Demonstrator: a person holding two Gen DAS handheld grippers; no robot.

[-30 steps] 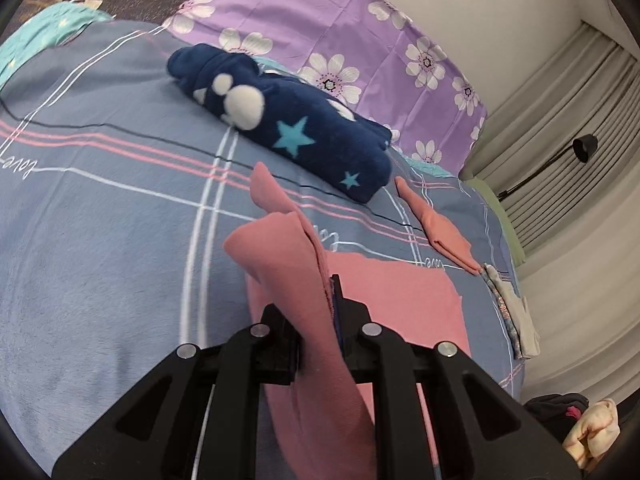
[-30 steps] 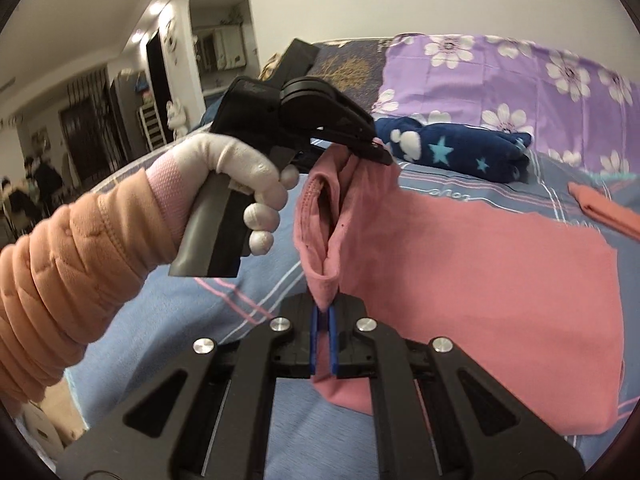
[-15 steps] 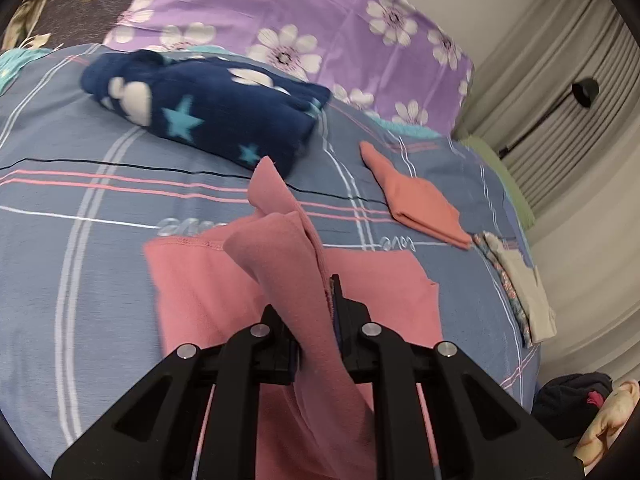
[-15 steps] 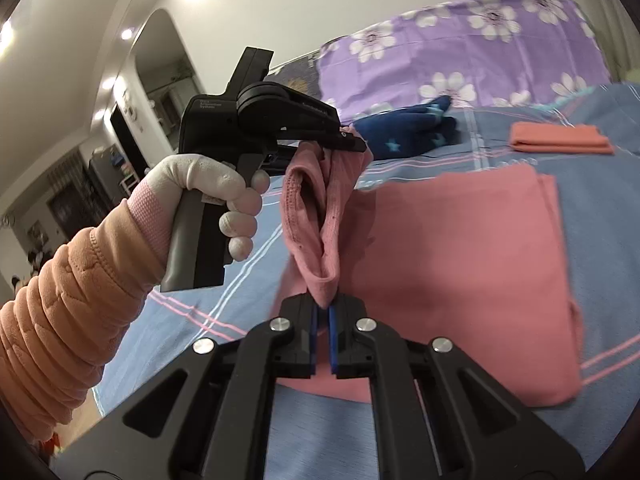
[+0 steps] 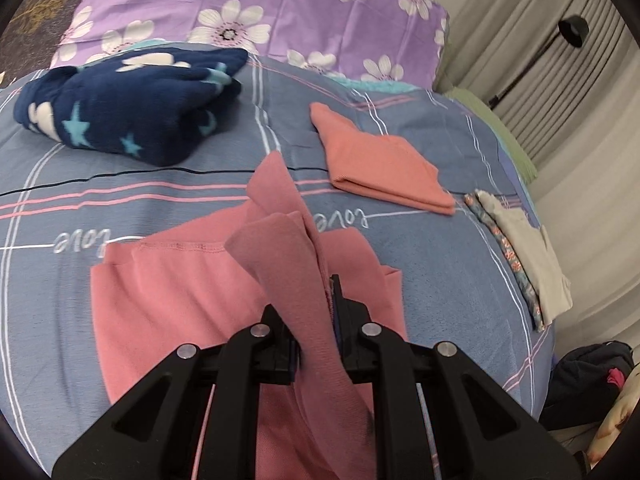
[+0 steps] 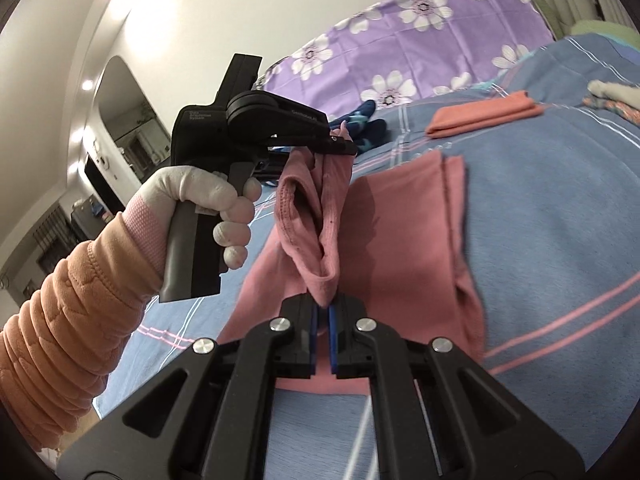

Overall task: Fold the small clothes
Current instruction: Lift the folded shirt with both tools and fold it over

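Pink garment point(image 5: 168, 300) (edge lifted), pinched by both grippers' jaws

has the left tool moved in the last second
Yes. The left tool, shut on the pink garment, has swung right: the navy blanket slid from centre to the left.

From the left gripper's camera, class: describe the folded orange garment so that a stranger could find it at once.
Start at the purple flowered pillow at the head of the blue striped bed. Below it, right of the navy star blanket, lies the orange garment. It alone is neatly folded and plain salmon-orange, lying apart from both grippers.
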